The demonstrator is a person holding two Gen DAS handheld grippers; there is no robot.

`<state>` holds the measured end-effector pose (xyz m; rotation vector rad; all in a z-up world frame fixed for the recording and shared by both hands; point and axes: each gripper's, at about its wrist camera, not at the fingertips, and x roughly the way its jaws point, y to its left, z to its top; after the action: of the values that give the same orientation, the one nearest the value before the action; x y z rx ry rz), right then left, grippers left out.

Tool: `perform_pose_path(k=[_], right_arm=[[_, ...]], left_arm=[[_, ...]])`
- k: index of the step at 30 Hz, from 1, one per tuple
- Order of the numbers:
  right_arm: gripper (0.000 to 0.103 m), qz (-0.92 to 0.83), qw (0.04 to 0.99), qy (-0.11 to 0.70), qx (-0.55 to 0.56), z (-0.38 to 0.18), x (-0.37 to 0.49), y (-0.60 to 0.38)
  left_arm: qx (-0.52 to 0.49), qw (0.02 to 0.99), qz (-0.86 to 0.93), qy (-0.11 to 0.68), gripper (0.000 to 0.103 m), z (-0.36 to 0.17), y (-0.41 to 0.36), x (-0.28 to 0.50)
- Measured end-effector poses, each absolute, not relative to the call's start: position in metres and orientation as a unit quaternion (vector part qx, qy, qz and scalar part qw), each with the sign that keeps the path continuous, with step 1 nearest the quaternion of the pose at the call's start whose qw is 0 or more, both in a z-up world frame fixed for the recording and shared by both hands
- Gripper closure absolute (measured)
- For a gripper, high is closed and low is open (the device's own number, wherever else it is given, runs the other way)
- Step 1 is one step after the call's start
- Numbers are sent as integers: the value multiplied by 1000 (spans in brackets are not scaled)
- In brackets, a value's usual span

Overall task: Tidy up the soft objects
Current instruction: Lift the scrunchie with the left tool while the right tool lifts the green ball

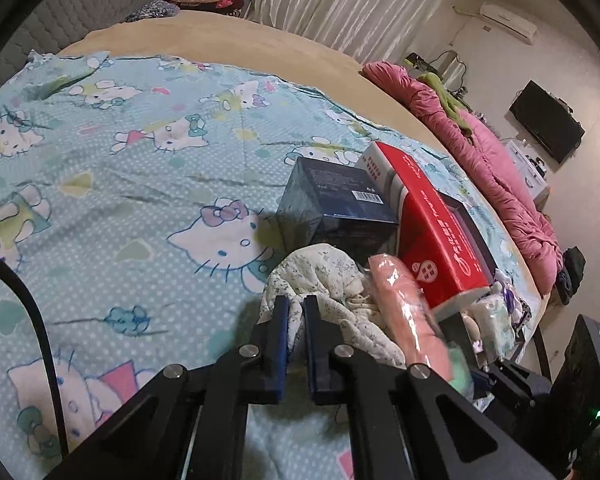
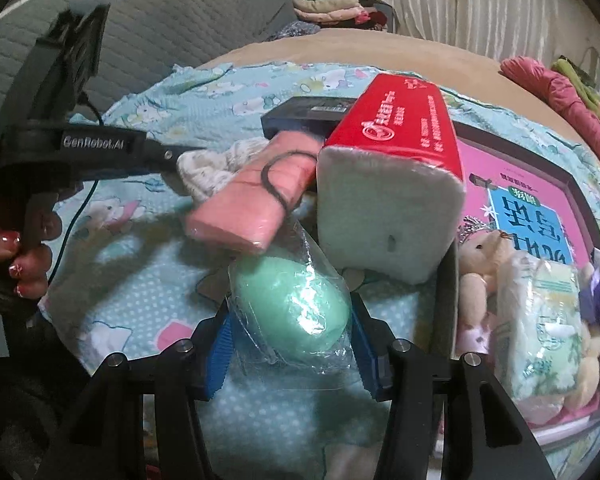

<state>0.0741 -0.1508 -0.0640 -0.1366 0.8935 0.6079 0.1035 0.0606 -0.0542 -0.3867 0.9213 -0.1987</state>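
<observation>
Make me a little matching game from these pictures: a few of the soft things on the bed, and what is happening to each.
Things:
1. green wrapped bundle
2. white floral cloth
3. pink wrapped roll
4. red tissue pack

States:
A. has a dark hair tie looped on it
B. pinched by the left gripper
C. leans up against a dark box
D. sits between the right gripper fingers

Pairs: 1-D, 2-B, 3-A, 4-C

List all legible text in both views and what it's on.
"GenRobot.AI": on the left gripper body, seen from the right wrist.
Red tissue pack: white logo and Chinese print, too blurred to read.
Pink box lid: large Chinese characters on a blue panel, upside down, not readable.
Dark blue box: barcode label, digits too small.
Green-printed wrapped pack: unreadable.
</observation>
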Motion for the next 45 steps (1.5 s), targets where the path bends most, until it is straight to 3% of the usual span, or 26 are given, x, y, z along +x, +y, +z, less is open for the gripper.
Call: perform_pose_path(k=[11, 45], right_arm=[[49, 285, 868, 406, -18, -40, 60, -172], [49, 237, 915, 314, 85, 30, 46, -241]], left_arm=[[-179, 885, -96, 419, 96, -24, 55, 79], [-56, 916, -130, 375, 96, 72, -63, 47]])
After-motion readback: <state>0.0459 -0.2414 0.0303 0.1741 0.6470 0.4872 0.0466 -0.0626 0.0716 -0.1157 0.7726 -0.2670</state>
